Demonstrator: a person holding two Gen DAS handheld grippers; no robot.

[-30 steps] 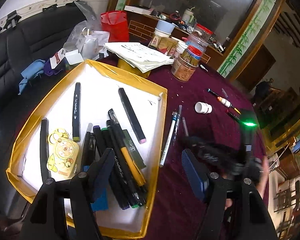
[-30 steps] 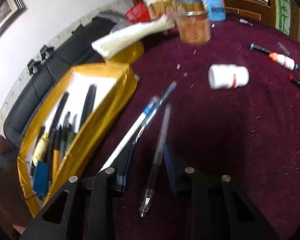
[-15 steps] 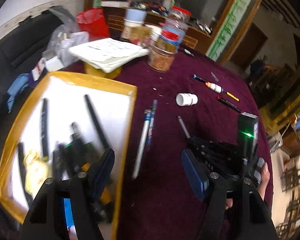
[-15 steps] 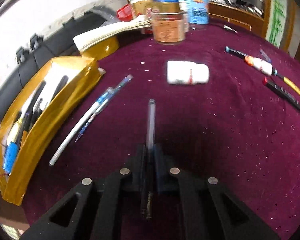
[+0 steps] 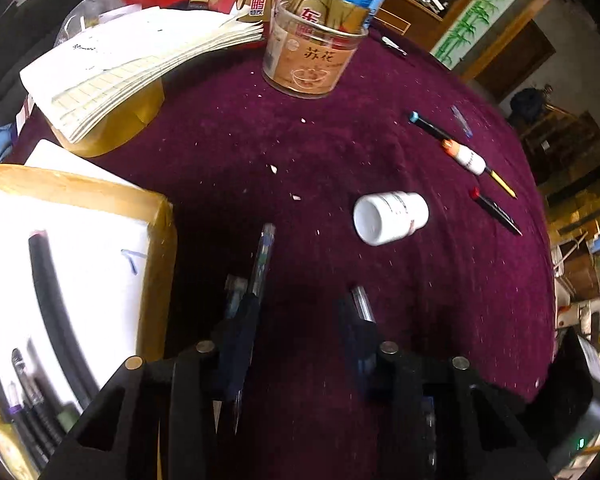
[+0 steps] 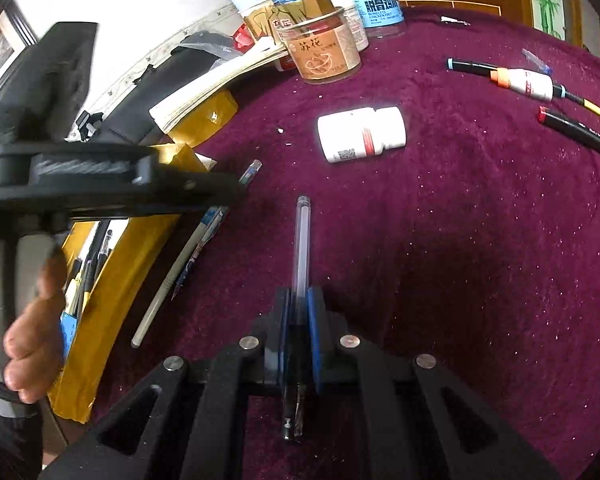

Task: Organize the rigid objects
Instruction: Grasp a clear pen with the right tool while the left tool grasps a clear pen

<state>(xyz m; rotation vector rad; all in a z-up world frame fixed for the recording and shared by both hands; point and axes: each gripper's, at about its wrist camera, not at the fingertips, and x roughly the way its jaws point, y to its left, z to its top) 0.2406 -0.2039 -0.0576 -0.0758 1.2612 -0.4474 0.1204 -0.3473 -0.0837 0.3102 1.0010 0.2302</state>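
- Right wrist view: right tool (image 6: 298, 312) was pinched tight on a clear pen (image 6: 302, 240), blue pads against the barrel, the pen pointing away over the maroon table (image 6: 460, 260).
- Left tool (image 5: 296, 320) had just been closing. Its fingers were still apart, one by the blue pen (image 5: 262, 258) and the other by a clear pen end. Whether a pad touched either could not be told, blurred.
- A white pen (image 6: 168, 280) lay alongside the blue one, just beside the yellow-edged tray (image 5: 156, 216).
- Tray held black markers (image 5: 48, 292) on white lining.
- White bottle (image 6: 362, 134) lay on its side mid-table.
- Far right: glue pen (image 6: 526, 82) and a red-capped marker (image 6: 580, 132).
- A hand (image 6: 32, 332) gripped the left tool's handle at frame left.
- A jar (image 5: 312, 56) and a notebook (image 5: 140, 60) sat at the table's far side.
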